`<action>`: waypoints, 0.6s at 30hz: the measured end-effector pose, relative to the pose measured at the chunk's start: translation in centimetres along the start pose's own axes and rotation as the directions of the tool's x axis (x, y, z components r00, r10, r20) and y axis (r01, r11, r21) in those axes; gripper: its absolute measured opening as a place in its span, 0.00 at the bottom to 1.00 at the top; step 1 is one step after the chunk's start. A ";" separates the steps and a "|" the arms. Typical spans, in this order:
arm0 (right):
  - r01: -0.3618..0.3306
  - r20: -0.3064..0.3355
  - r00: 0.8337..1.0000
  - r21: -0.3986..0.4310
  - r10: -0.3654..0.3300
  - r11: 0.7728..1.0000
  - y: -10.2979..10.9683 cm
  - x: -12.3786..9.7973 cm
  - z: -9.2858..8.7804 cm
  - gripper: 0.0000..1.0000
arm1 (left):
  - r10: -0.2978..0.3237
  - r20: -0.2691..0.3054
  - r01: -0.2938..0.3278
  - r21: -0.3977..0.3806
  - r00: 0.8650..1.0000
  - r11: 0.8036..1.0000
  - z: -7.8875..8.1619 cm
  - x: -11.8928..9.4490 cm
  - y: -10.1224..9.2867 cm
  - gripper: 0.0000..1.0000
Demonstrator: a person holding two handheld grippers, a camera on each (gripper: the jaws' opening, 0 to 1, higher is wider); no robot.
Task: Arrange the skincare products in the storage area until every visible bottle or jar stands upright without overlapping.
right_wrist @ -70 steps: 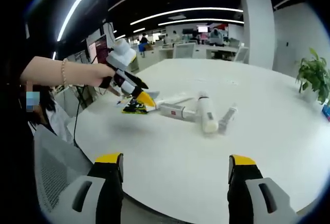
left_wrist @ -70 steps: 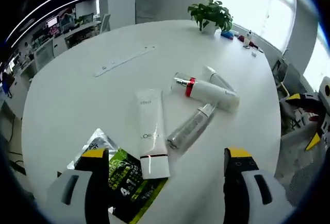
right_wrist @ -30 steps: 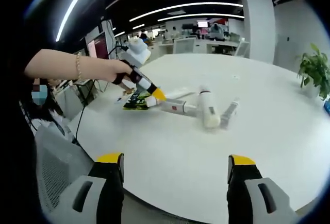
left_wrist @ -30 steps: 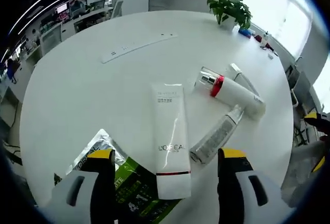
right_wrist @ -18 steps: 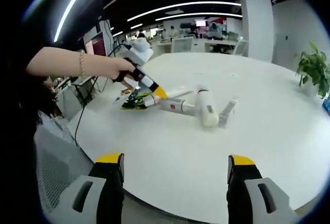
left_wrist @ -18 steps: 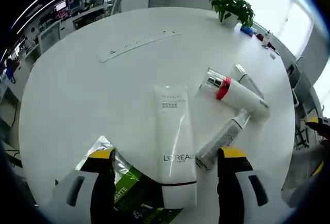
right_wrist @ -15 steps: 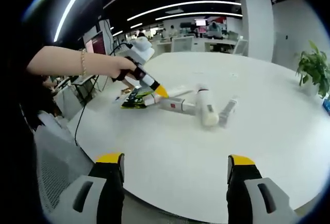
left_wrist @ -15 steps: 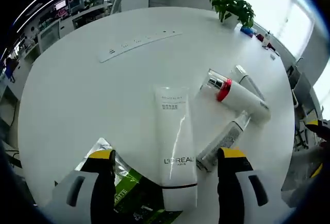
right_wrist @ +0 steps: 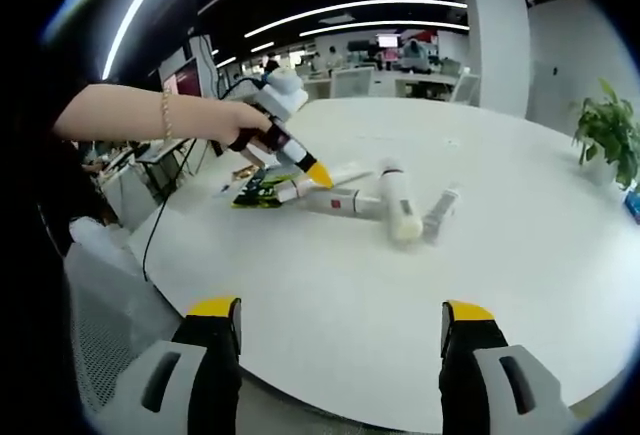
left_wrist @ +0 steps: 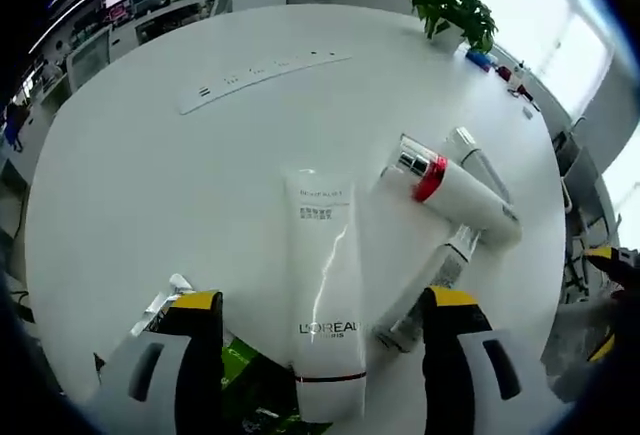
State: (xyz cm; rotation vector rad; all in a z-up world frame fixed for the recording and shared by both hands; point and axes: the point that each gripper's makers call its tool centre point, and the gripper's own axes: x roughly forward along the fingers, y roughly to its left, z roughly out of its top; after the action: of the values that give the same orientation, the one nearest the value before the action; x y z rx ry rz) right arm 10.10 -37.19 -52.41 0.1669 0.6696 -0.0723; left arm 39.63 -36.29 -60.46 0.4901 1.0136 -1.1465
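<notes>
A white L'Oreal tube [left_wrist: 325,285] lies flat on the round white table [left_wrist: 140,205], its capped end toward me. My left gripper [left_wrist: 323,300] hangs open above it, one jaw on each side of its lower half. To the right a white bottle [left_wrist: 460,195] with a red ring and silver cap lies on its side, crossing a slim clear bottle [left_wrist: 430,290]; another clear bottle [left_wrist: 478,160] lies behind. In the right gripper view a hand holds the left gripper [right_wrist: 290,160] over the tube [right_wrist: 345,202], beside the white bottle [right_wrist: 398,205] and slim bottle [right_wrist: 438,213]. My right gripper [right_wrist: 340,310] is open, well short of them.
A green sachet [left_wrist: 250,395] lies by the left jaw, also seen as the sachet [right_wrist: 255,190]. A long white strip [left_wrist: 265,80] crosses the far table. A potted plant [left_wrist: 452,5] and small items [left_wrist: 495,63] stand at the far edge. A mesh chair [right_wrist: 110,325] is near the table rim.
My left gripper has moved forward and lower over the tube, so the sachet has slid toward the view's bottom. The products lie as before. My right gripper has stayed in place.
</notes>
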 end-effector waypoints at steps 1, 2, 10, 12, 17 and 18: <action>0.001 -0.001 1.000 0.000 -0.001 1.000 0.0 0.0 0.0 0.84 | -0.001 -0.005 0.001 -0.004 1.000 1.000 0.0 0.0 -0.1 0.75; 0.002 -0.002 1.000 0.000 -0.002 1.000 0.0 0.0 0.0 0.84 | -0.001 -0.010 0.001 -0.007 1.000 1.000 -0.1 -0.1 -0.4 0.74; 0.006 -0.005 1.000 0.001 -0.006 1.000 0.0 0.1 -0.1 0.84 | 0.056 -0.152 -0.051 0.034 0.987 0.998 -2.3 -0.6 0.5 0.61; 0.006 -0.006 1.000 0.001 -0.006 1.000 0.0 0.1 -0.2 0.84 | 0.064 -0.133 -0.051 0.101 0.989 0.994 -2.0 -0.5 0.5 0.58; 0.002 -0.008 1.000 0.003 -0.002 1.000 0.1 0.3 -0.2 0.84 | 0.035 -0.094 -0.033 0.019 0.995 0.999 -1.2 -0.2 0.4 0.62; 0.001 -0.012 1.000 0.001 -0.001 1.000 0.2 0.4 -0.2 0.84 | 0.044 -0.094 -0.042 0.024 0.995 0.999 -1.4 -0.3 0.3 0.60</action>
State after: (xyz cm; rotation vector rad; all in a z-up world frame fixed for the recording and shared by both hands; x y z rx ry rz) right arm 10.29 -36.98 -52.81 0.1681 0.6818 -0.0729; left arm 39.35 -34.93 -60.92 0.5854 1.0685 -1.1051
